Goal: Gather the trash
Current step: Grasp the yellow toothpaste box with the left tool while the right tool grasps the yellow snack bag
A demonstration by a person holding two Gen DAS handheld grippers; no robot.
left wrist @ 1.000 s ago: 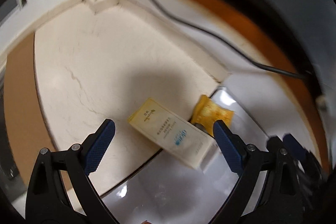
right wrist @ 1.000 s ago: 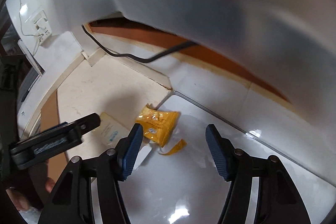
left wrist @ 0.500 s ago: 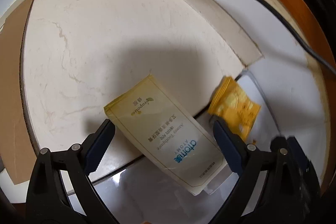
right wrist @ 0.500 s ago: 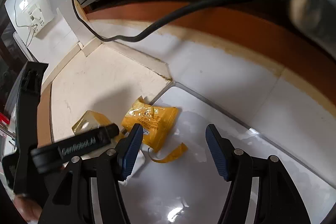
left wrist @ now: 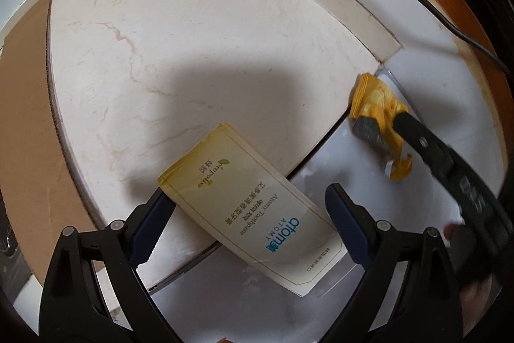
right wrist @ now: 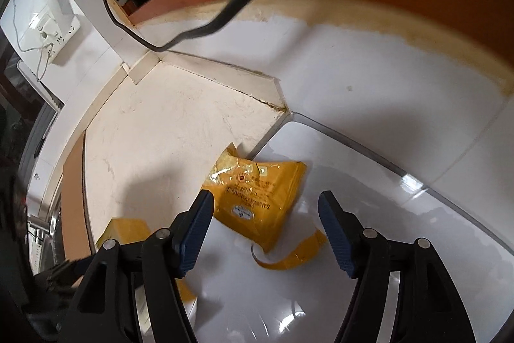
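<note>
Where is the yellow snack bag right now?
The yellow snack bag lies on the floor where the cream tile meets the glossy white tile, between the open right tongs in the right wrist view. The toothpaste box lies to its left.

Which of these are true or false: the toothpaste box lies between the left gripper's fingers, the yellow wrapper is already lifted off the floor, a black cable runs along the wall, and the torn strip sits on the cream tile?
1. The toothpaste box lies between the left gripper's fingers. True.
2. The yellow wrapper is lifted off the floor. False: it lies on the floor ahead of the right gripper, whose jaws are opening.
3. A black cable runs along the wall. True.
4. The torn strip sits on the cream tile. False: it lies on the glossy white tile.
</note>
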